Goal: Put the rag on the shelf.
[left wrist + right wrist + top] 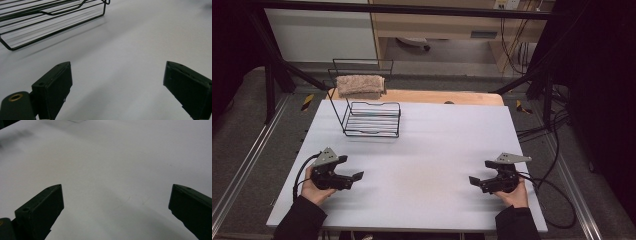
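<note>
I am holding my left gripper (pixel 354 178) low over the near left part of the white table (pixel 437 150), my hand (pixel 314 192) wrapped around it from below, its jaws spread wide with nothing between them and pointing toward the middle. My right gripper (pixel 475 182) is sitting near the right edge, jaws likewise gaping and bare, pointing left toward the other one; the two are well apart. The wire rack (pixel 371 119) is standing at the far left of the table, well ahead of my left gripper, its long side running across the table. A folded towel (pixel 360 85) is lying on its raised back part.
</note>
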Action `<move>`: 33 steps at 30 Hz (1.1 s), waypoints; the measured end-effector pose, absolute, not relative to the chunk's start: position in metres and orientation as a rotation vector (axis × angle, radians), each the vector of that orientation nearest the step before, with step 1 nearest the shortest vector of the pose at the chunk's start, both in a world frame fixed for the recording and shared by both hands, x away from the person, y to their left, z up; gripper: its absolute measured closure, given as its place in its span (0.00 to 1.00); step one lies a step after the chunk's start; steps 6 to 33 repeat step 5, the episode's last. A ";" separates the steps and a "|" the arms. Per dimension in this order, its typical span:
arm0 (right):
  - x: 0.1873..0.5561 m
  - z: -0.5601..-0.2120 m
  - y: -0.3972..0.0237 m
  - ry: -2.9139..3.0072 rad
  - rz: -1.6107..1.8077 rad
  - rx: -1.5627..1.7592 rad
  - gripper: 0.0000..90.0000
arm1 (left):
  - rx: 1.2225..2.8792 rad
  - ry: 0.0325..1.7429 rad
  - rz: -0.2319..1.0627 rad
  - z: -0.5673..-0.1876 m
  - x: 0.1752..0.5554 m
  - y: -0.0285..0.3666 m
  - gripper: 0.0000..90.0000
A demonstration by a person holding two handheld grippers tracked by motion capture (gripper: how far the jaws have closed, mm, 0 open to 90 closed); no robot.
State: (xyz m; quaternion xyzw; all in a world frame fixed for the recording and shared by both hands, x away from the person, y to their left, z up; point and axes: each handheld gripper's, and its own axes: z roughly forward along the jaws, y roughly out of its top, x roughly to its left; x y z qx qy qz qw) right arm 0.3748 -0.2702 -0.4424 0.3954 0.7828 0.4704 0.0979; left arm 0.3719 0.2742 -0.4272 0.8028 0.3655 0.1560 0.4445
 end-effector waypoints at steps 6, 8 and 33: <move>0.373 -0.442 -0.271 2.309 1.396 1.173 0.00 | 1.991 0.910 0.383 -0.429 0.371 0.275 0.09; 0.373 -0.442 -0.271 2.309 1.396 1.173 0.00 | 1.991 0.910 0.383 -0.429 0.371 0.275 0.09; 0.373 -0.442 -0.271 2.309 1.396 1.173 0.00 | 1.991 0.910 0.383 -0.429 0.371 0.275 0.09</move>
